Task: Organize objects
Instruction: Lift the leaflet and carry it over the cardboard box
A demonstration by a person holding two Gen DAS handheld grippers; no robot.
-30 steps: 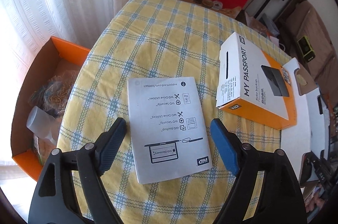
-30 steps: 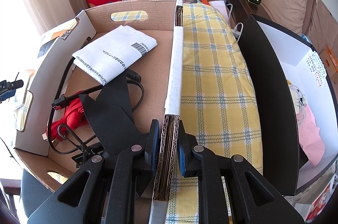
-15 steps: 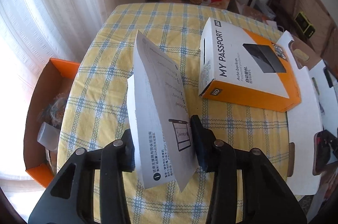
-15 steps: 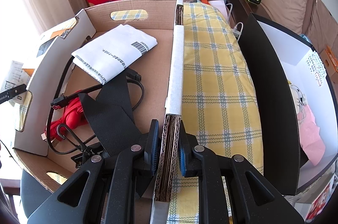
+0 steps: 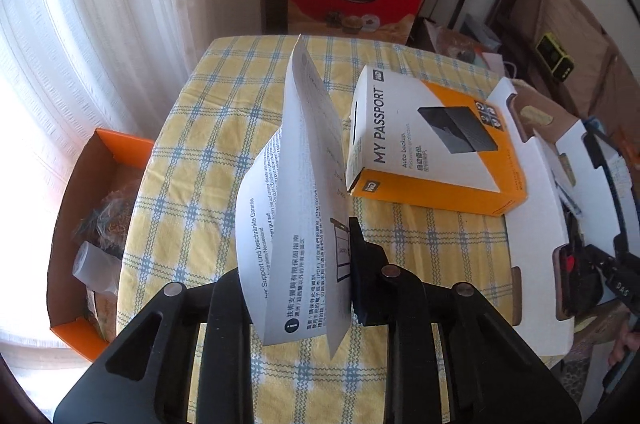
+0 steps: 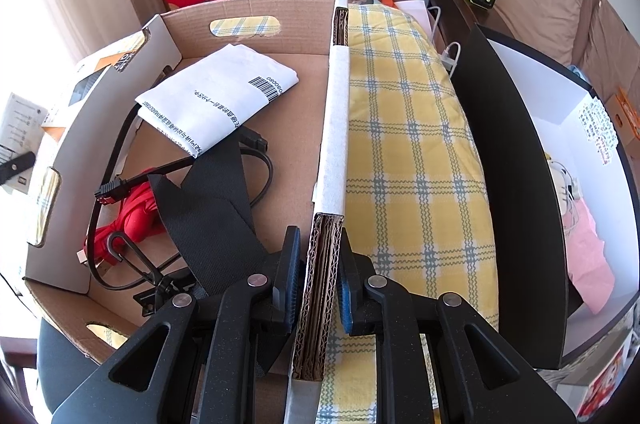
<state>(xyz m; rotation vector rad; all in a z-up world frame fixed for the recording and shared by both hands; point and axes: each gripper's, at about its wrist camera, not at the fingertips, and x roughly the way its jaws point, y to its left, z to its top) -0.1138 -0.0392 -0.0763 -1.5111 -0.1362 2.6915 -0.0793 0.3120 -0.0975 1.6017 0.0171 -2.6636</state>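
A: Starting at the left, what does the left gripper (image 5: pixel 298 270) hold?

B: Its jaws are pressed together on the lower edge of the leaflet (image 5: pixel 298 192), a thin folded paper manual. It stands up off the checked tablecloth (image 5: pixel 208 152), its loose leaves fanning apart above the pinch.

A: How will it handle?

B: Very light and floppy, by the look of it. Pinched at one edge only, it is likely to sway and fold over, and the pages may splay. Gripping nearer the folded spine would probably keep them together; a hard squeeze should only crease it.

A: And to the right of it?

B: The orange-and-white hard-drive box (image 5: pixel 430 152) lies flat on the cloth, just beside the leaflet. It seems stiff and easy to clamp across its narrow sides.

A: The other hand?

B: The right gripper (image 6: pixel 318 288) pinches the corrugated wall of the cardboard tray (image 6: pixel 326 276), steadying it. Inside lie a white packet (image 6: pixel 220 100), a black strap (image 6: pixel 212 212) and a black cable (image 6: pixel 128 184). The wall looks rigid enough to take that clamp.
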